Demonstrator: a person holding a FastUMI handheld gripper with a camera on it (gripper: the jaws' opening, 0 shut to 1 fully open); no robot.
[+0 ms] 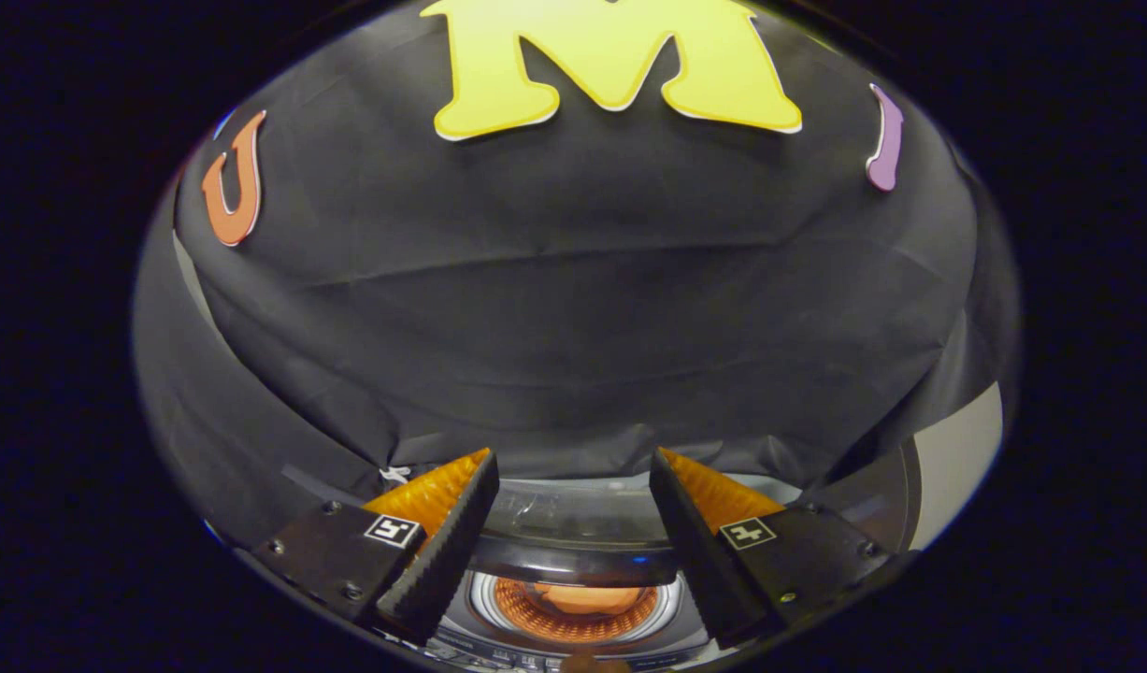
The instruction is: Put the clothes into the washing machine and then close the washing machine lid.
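An orange garment (578,598) lies inside the drum (573,612) of the washer (573,645), below and between the 2 fingers. The lid (573,533) stands raised just beyond it, its dark rim between the fingertips. The gripper (573,467) is spread wide, holding nothing.

Orange clothes (587,598) lie inside the washing machine's (573,645) round drum, its dark lid (573,528) raised open behind the opening, between the spread fingers
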